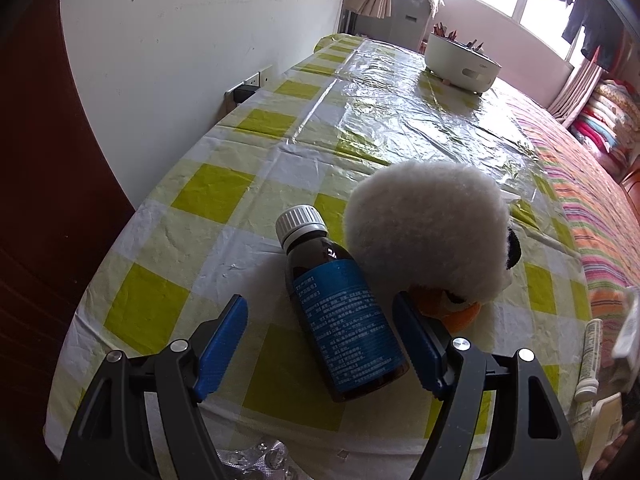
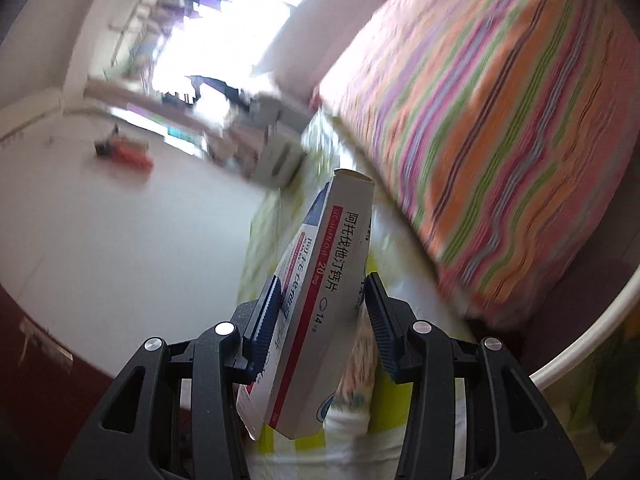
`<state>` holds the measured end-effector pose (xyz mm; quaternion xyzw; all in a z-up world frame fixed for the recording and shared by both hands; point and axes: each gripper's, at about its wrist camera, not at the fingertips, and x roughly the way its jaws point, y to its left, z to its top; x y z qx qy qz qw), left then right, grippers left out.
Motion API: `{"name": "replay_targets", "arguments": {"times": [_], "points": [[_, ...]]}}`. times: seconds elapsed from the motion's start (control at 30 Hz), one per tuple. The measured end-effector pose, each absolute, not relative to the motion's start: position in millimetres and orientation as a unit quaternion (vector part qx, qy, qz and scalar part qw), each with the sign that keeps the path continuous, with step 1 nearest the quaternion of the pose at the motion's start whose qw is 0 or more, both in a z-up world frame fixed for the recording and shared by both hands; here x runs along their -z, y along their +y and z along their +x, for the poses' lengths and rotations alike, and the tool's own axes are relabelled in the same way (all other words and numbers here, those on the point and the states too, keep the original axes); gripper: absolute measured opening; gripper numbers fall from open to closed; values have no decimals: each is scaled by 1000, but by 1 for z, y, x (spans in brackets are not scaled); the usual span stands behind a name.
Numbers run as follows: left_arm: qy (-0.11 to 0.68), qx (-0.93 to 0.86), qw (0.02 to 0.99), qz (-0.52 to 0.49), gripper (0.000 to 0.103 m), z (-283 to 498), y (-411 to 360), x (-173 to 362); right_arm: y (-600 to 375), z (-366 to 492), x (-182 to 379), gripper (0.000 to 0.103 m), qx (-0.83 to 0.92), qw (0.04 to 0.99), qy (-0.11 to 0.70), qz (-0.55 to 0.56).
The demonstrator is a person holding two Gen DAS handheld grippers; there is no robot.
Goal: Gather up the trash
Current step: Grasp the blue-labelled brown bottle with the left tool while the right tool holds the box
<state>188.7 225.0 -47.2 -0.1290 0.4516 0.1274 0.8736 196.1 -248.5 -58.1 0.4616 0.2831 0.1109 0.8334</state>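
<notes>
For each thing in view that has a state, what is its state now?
Left claw: open, around the bottle.
Brown bottle: lying down, capped.
Plush toy: lying beside the bottle.
Right claw: shut on the medicine box.
Medicine box: held, top end open.
White tube: lying down.

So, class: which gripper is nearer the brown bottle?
Left. The left gripper is open around the bottle lying on the table; the right gripper holds a box elsewhere.

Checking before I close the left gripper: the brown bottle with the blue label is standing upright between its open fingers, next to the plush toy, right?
Not quite. The left wrist view shows the brown bottle lying on its side on the checked tablecloth, white cap pointing away. It is between the open left gripper's fingers, beside the plush toy.
</notes>
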Motion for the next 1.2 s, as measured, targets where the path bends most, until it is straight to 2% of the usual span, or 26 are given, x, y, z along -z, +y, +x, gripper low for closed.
{"name": "replay_targets", "arguments": {"times": [0.13, 0.37, 0.53, 0.7, 0.93, 1.1, 1.13, 1.2], "points": [[452, -125, 873, -133, 73, 187, 228, 48, -263, 186, 30, 42, -29, 891, 259, 372], [454, -120, 872, -134, 73, 187, 229, 48, -215, 195, 16, 42, 71, 943, 281, 166], [457, -118, 872, -132, 73, 186, 228, 50, -163, 214, 28, 42, -73, 927, 299, 215], [456, -120, 872, -131, 73, 187, 231, 50, -157, 207, 6, 43, -59, 948, 247, 194], [470, -120, 865, -128, 73, 196, 235, 60, -167, 227, 41, 43, -79, 921, 291, 249], [476, -118, 862, -131, 72, 199, 237, 67, -169, 222, 34, 44, -90, 917, 292, 258], [474, -120, 862, -131, 72, 199, 238, 67, -169, 219, 34, 44, -93, 915, 293, 261], [470, -123, 865, -129, 61, 199, 239, 67, -171, 214, 33, 44, -99, 913, 293, 267]]}}
